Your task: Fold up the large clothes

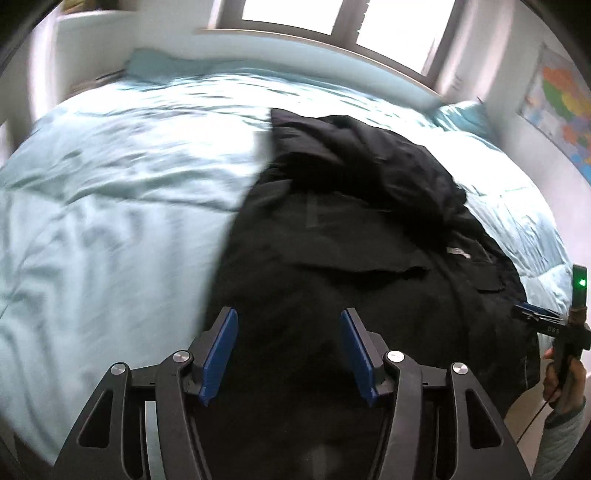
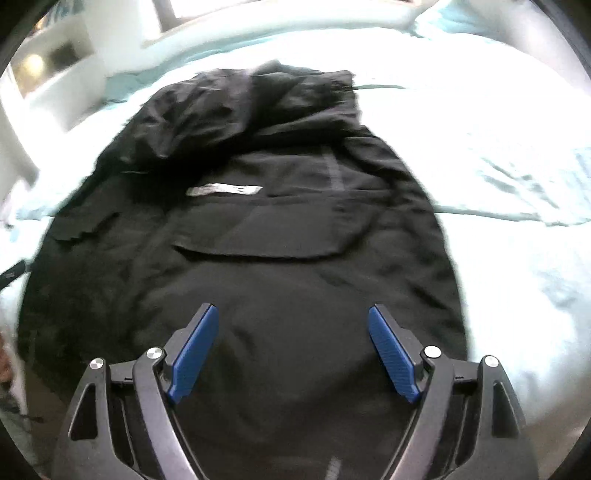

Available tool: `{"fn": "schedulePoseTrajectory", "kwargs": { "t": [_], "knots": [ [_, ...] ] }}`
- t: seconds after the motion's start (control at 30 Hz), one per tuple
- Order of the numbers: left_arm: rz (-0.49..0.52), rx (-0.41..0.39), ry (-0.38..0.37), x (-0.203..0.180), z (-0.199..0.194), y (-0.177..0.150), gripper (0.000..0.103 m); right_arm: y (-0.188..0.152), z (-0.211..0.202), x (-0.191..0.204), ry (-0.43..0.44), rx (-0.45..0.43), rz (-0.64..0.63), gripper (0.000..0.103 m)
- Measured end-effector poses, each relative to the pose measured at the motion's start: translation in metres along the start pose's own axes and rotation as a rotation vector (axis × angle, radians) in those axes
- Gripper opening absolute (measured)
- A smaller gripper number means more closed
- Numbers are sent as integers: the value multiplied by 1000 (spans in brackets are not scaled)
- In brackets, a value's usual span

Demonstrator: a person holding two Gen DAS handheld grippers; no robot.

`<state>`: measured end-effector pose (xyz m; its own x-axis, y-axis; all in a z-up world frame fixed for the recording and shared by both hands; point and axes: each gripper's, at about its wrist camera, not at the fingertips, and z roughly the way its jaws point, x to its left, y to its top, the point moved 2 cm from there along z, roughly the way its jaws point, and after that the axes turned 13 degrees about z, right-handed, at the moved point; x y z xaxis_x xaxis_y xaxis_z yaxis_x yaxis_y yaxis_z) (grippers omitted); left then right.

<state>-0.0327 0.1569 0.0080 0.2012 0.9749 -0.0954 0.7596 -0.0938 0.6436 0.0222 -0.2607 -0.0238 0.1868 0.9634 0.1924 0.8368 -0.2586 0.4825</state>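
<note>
Jacket [image 2: 280,229], black, spread across my pale blue bed cover [image 1: 110,192]; reads as a thick, padded garment, so I judge it soft and floppy but bulky, heavier than a shirt, with a smooth shell that may slip between the pads. Best hold, I think: a hem corner or side seam where the cloth is doubled, not the flat middle panel.

Left gripper [image 1: 289,350]: jaws apart, wide, nothing between the blue pads [image 1: 219,354]. It hovers over the near part of the jacket, close to its left edge where black meets bed cover. Cannot tell whether the tips touch the cloth.

Right gripper [image 2: 293,350]: jaws apart, wider if anything, empty, over the middle of the near part. Contact also unclear. Seen from the left wrist view, the right gripper [image 1: 543,314] sits at the jacket's far right edge, in my hand [image 1: 565,376].

Further out: a pocket flap [image 2: 273,251] across the middle, a pale logo patch [image 2: 225,190] above it, then a rumpled hood or collar [image 2: 295,92] bunched at the far end. Beyond the bed, a window [image 1: 332,18] and a coloured map [image 1: 561,107] on the right wall. Both views are motion-blurred.
</note>
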Motion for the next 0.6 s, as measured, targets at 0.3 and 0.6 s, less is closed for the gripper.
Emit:
{"fn": "schedulePoseTrajectory", "kwargs": {
  "t": [0.3, 0.6],
  "knots": [
    [-82, 88, -63, 29, 4, -33, 60, 7, -23, -48, -100, -47, 126, 85],
    [60, 109, 33, -3, -1, -39, 45, -7, -24, -73, -96, -12, 150, 66]
  ]
}}
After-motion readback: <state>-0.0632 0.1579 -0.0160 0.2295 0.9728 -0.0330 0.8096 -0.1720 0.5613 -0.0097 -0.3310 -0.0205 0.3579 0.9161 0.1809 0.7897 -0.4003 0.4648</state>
